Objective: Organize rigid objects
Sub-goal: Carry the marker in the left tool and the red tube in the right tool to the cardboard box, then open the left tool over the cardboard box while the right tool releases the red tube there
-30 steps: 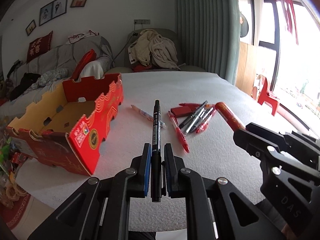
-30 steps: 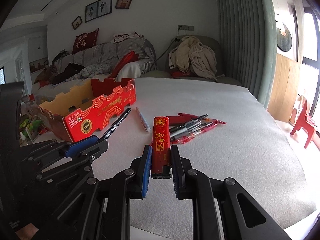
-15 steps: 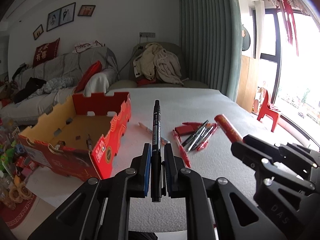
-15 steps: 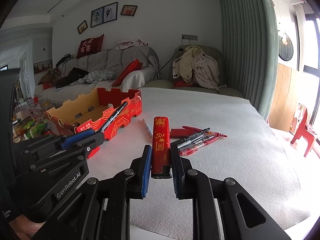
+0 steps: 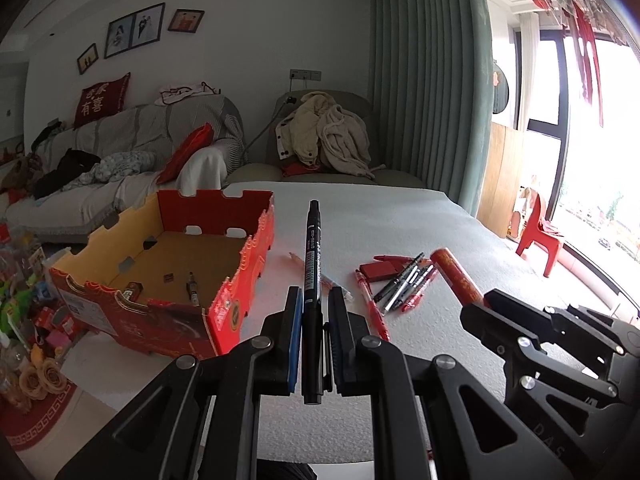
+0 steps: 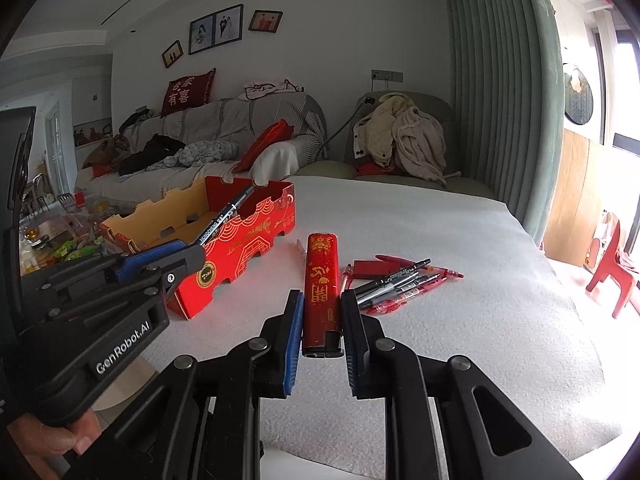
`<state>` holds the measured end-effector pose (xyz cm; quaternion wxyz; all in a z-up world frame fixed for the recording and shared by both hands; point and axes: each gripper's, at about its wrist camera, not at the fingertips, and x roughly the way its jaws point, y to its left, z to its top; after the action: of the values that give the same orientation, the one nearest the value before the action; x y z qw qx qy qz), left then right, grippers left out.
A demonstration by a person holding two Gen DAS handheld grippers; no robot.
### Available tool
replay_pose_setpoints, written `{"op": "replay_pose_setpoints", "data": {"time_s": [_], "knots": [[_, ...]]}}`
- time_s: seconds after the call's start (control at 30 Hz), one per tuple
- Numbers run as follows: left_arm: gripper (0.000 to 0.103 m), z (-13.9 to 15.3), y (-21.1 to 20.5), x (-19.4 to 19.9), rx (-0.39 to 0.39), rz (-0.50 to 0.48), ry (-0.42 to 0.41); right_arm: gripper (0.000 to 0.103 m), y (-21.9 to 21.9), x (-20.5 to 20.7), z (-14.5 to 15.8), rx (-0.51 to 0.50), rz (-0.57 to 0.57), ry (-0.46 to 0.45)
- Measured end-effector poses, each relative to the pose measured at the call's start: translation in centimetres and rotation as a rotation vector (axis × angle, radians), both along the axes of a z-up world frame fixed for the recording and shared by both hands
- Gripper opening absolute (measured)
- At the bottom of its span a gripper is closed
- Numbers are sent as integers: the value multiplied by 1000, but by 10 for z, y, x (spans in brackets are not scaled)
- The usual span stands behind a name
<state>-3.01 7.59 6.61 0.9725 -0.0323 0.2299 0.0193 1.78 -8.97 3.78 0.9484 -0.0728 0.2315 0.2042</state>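
Left gripper (image 5: 314,320): a black marker (image 5: 312,264) is being gripped between the clenched jaws at the lower centre of the left wrist view, its tip pointing up the frame. In the right wrist view this gripper (image 6: 160,256) is being seen at the left, with the marker (image 6: 226,216) crossing in front of the box.

Right gripper (image 6: 320,320): a red lighter (image 6: 321,288) with gold print is being clamped between the jaws at the lower centre of the right wrist view, its black end toward the camera. In the left wrist view the lighter (image 5: 456,278) is being shown at the right, sticking out of this gripper (image 5: 492,312).

Box (image 5: 240,292): a red and yellow cardboard box is being shown open at the left of the frame on the worktop (image 5: 400,220); a few small items are being seen on its floor, too small to tell.

Pens (image 5: 400,284): a loose bunch of black and red pens is being shown lying on the worktop at centre right, beside a flat red case (image 5: 380,270).

Single red pen (image 5: 372,308): it is being shown lying alone just left of the bunch.

Hand (image 6: 52,444): fingers are being seen at the lower left corner of the right wrist view, wrapped around the left gripper's handle.
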Motion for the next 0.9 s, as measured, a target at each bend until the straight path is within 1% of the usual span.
{"op": "replay_pose_setpoints", "data": {"time_s": [0.27,0.4,0.57,0.77,0.9], "knots": [[14,3,23,-3,-40,52,1,20,6,-1,2,3,18,-6],[14,6,33,-7,-51,67,-7,20,5,0,5,23,19,2],[14,10,49,-12,-54,98,-10,20,16,-4,11,16,40,-10],[14,14,77,-11,-76,139,-5,20,29,0,13,16,59,21],[14,13,100,-8,-117,172,-2,20,40,8,17,12,68,29]]}}
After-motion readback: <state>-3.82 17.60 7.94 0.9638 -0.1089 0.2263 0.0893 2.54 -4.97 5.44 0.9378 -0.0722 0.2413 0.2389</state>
